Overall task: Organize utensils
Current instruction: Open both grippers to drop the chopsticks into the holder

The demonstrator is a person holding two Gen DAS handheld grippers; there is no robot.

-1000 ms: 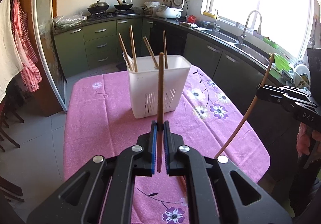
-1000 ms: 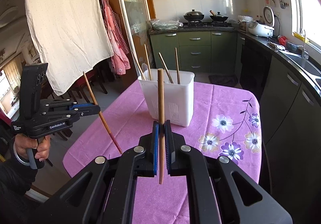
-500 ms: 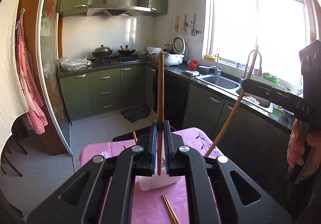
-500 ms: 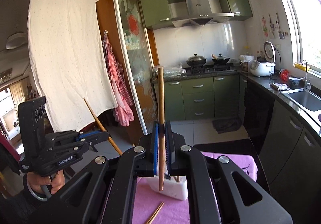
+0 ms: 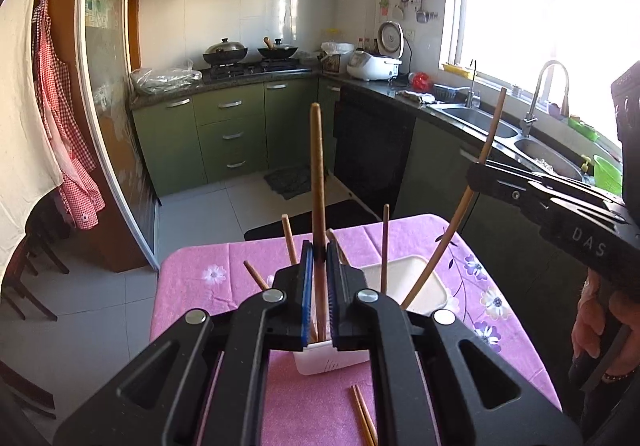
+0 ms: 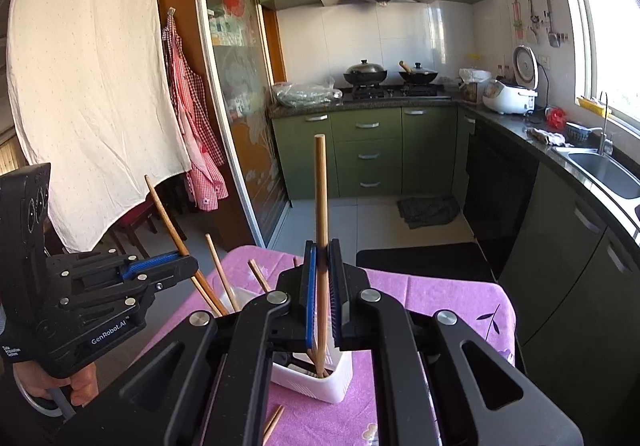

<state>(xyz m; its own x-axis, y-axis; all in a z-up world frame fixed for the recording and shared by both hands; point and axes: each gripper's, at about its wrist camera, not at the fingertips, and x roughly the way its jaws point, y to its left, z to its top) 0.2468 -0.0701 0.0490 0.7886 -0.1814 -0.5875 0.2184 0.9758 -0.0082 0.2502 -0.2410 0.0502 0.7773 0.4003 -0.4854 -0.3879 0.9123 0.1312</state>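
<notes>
I have both grippers pinching a chopstick apiece, jaws pressed onto the wood. The left gripper (image 5: 319, 278) holds its chopstick (image 5: 317, 174) nearly upright, lower end dipping just over the white holder (image 5: 416, 288) on the pink worktop (image 5: 192, 286). The right gripper (image 6: 322, 286) holds its chopstick (image 6: 320, 190) upright too, tip seemingly already inside the holder's mouth (image 6: 340, 374). So the relation I care about is straight down: each stick's long axis runs vertical, with the holder beneath the jaws, and the right looks nearer to letting go. The left view shows the right stick slanting toward the holder's rim and two loose chopsticks (image 5: 362, 418) lying on the worktop in front; the right view shows the tip inside the holder, which my left jaws hide.
</notes>
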